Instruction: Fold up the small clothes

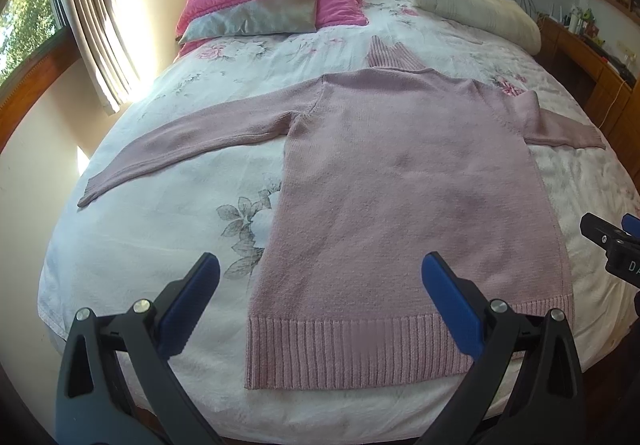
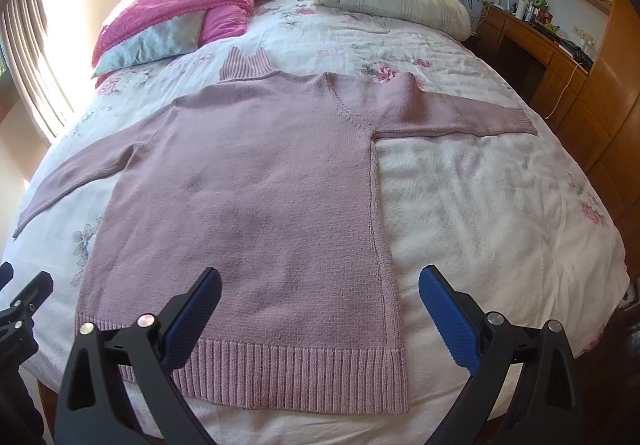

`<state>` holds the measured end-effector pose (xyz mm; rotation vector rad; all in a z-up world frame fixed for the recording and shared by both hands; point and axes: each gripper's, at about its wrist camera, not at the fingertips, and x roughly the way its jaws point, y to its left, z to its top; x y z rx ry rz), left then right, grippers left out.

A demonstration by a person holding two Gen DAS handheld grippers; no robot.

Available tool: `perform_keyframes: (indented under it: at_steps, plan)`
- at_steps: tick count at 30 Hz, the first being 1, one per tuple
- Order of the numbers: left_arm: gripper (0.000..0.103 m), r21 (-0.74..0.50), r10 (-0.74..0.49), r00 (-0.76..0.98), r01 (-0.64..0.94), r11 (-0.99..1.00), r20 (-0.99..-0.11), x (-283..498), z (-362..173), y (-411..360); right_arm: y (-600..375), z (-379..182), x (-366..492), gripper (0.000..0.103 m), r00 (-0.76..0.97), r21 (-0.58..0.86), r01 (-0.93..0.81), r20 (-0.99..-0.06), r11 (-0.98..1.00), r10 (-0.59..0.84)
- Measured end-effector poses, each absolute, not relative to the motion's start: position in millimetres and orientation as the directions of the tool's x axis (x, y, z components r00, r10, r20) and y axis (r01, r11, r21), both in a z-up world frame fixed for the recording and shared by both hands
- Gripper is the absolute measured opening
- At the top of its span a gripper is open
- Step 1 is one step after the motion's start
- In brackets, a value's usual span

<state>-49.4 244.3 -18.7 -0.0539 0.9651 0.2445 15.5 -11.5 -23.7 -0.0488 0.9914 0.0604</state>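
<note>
Both of my claws hang over the foot of the bed, jaws spread wide and holding nothing. My left claw (image 1: 320,297) sits above the sweater's ribbed hem (image 1: 360,353) toward its left corner; my right claw (image 2: 320,309) straddles the hem's right corner (image 2: 394,377).

The pink knit sweater (image 2: 248,197) lies flat on the floral bedspread (image 2: 480,205), hem nearest me, body smooth, no fold made yet by my reading. Its left sleeve (image 1: 180,149) runs out long toward the window side, cuff near the bed's edge. The right sleeve (image 2: 452,117) stretches sideways toward the wooden desk (image 2: 540,49), with a small hump of slack at the shoulder. The ribbed turtleneck collar (image 2: 246,65) points away from me.

Beyond it, a pink pillow (image 2: 180,1) rests on a grey one, and a cream bolster (image 2: 392,1) lies by the dark headboard.

Risks as I judge them: the knit is thick and limp, so a pinch at the hem could take only the top layer and pull front from back. The bedspread is soft and already rumpled, and a low grab could catch it with the sweater. Lifting one corner ahead of the other would skew the fold, and the long left sleeve could slide off the edge
</note>
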Motion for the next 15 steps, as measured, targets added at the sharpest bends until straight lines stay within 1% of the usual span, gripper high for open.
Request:
perform_keyframes:
  at_steps: [15]
  plan:
    - [0.1,0.061,0.181,0.545,-0.23,0.971,-0.819,-48.3,-20.2,245.6,-7.6,-27.4,15.7,0.099,0.542,-0.017,-0.081,-0.84,0.997,0.03]
